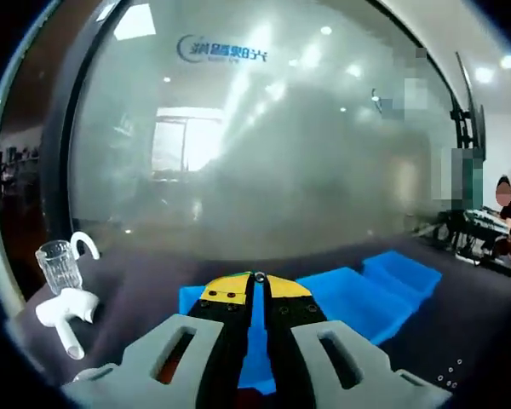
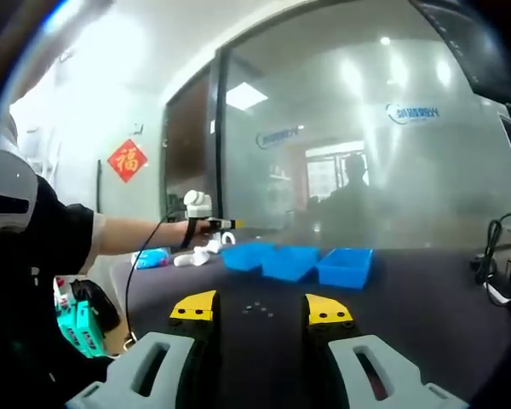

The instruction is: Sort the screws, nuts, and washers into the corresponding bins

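My left gripper (image 1: pixel 258 283) is shut, its yellow tips pressed together on a tiny round grey metal part (image 1: pixel 259 276). It hangs above the nearest of three blue bins (image 1: pixel 349 300), which stand in a row on the dark table. In the right gripper view the same bins (image 2: pixel 291 260) lie at the far side of the table. A person's outstretched arm holds the left gripper (image 2: pixel 230 224) raised over their left end. My right gripper (image 2: pixel 261 308) is open and low over the table. A small scatter of loose metal parts (image 2: pixel 257 309) lies just beyond its jaws.
A clear glass mug (image 1: pixel 60 264) and white plastic pieces (image 1: pixel 68 313) sit left of the bins. More small parts (image 1: pixel 448 373) lie at the lower right. Cables (image 2: pixel 496 266) trail at the table's right edge. A glass wall stands behind the table.
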The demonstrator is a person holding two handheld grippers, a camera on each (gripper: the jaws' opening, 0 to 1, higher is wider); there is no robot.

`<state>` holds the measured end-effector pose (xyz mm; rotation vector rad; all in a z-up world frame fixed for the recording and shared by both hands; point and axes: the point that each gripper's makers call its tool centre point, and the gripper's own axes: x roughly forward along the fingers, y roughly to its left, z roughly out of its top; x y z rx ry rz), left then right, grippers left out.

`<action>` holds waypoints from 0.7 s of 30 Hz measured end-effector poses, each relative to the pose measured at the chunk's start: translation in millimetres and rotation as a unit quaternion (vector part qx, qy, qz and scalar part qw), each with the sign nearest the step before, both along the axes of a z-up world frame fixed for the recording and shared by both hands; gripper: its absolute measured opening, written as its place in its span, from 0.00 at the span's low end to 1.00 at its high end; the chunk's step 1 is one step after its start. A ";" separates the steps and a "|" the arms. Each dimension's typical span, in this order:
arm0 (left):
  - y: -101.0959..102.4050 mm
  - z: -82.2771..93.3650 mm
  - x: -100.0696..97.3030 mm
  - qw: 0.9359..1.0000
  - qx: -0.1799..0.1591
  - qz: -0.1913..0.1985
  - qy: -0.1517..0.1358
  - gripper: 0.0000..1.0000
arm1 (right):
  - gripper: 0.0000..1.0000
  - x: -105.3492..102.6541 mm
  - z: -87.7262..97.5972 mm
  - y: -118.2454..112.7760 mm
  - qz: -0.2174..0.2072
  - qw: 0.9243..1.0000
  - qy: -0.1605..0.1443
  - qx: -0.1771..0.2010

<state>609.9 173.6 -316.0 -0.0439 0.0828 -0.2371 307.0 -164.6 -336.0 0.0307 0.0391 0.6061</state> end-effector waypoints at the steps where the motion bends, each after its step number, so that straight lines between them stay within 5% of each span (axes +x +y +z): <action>1: 1.4 0.4 1.4 1.000 0.001 0.002 0.000 0.05 | 0.34 -0.1 0.3 0.7 0.001 1.000 0.000 0.001; 13: 12.5 -8.7 1.6 1.000 0.016 0.018 0.012 0.34 | 0.34 -1.0 -0.1 2.3 0.003 1.000 0.000 0.003; 21: 17.2 -11.0 -6.9 1.000 0.002 0.001 0.013 0.36 | 0.34 -0.6 0.4 4.0 0.005 1.000 -0.001 0.003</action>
